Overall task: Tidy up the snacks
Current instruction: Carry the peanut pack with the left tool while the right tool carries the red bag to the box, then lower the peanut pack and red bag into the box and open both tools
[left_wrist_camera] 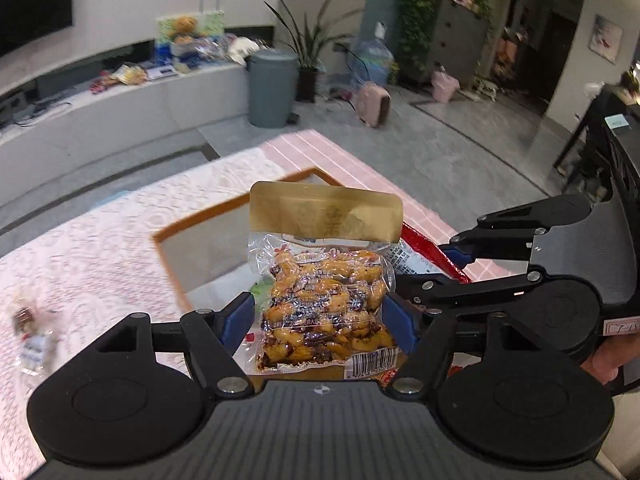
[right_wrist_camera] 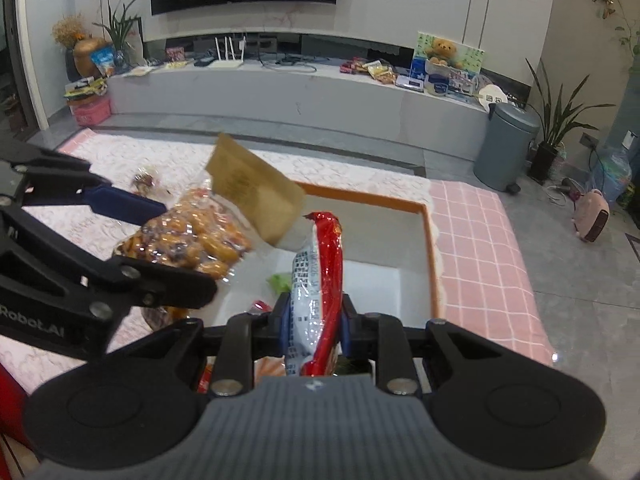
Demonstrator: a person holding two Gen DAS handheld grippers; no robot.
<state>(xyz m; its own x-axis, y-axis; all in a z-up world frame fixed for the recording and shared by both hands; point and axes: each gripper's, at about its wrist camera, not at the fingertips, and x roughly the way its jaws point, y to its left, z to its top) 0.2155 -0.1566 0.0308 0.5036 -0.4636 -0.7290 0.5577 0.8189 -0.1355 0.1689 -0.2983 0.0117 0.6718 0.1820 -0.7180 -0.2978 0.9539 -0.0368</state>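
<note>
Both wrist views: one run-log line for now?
left gripper: shut on clear orange-snack packet | right gripper: shut on red-white foil packet | both above orange-rimmed box

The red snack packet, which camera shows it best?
The right wrist view: the red snack packet stands front and centre there, pinched in the right tool, printed back and red edge clear. The left wrist view shows only a sliver beyond the peanut bag in the left tool.

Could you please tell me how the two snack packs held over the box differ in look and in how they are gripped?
The nut pack is clear with a gold top; the red pack is red with white print. The nut pack faces its camera flat, between wide-set left tongs; the red pack stands edge-on, pinched in narrow right tongs. Both are sealed plastic, above the box.
</note>
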